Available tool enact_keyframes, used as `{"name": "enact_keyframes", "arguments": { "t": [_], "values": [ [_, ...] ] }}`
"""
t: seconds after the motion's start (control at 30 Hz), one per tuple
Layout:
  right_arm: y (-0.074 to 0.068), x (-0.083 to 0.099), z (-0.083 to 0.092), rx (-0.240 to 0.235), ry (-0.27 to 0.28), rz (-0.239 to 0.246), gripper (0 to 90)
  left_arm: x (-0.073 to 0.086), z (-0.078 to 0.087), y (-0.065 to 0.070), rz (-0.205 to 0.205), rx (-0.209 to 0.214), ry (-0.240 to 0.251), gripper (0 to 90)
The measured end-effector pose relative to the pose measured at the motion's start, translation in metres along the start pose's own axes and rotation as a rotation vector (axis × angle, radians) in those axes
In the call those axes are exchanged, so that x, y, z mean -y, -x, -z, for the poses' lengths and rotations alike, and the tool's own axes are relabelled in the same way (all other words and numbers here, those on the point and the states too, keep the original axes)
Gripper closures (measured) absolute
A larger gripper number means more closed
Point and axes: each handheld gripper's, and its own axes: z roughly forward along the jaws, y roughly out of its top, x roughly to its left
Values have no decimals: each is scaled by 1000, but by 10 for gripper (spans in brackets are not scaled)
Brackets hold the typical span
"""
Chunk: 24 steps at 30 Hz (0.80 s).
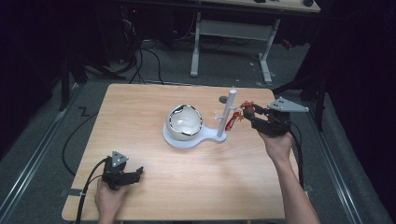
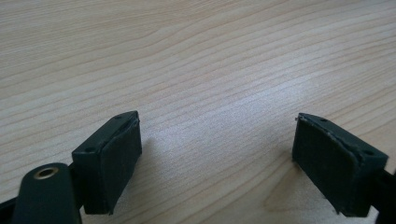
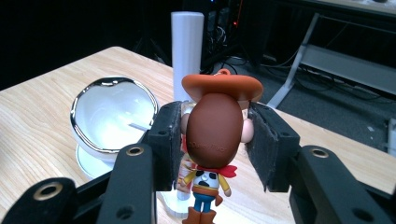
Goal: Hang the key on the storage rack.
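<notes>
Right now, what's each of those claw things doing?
Left gripper: open, holding nothing, low over the table.
Right gripper: shut on the cowboy figurine, beside the white post.

In the right gripper view the cowboy figure [image 3: 212, 149] shows its back, so its face is hidden; its boots are cut off by the bottom edge, and the jaws cover both sides of its head. The white post [image 3: 187, 56] behind it is hidden below the hat brim. In the high view the figure [image 1: 238, 113] is too small to make out. The bench [image 1: 140, 116] has its near edge partly hidden by the person's forearms.
</notes>
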Motion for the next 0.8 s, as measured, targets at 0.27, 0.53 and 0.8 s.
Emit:
{"name": "enact_keyframes", "arguments": {
  "t": [0.27,0.53,0.8],
  "values": [
    [4,10,-3,8,-17,-17,570,0,0,0,0,0,0,164],
    [5,18,-6,14,-31,-30,570,0,0,0,0,0,-1,164],
    [2,32,-18,9,-63,-42,569,0,0,0,0,0,0,164]
  ]
}}
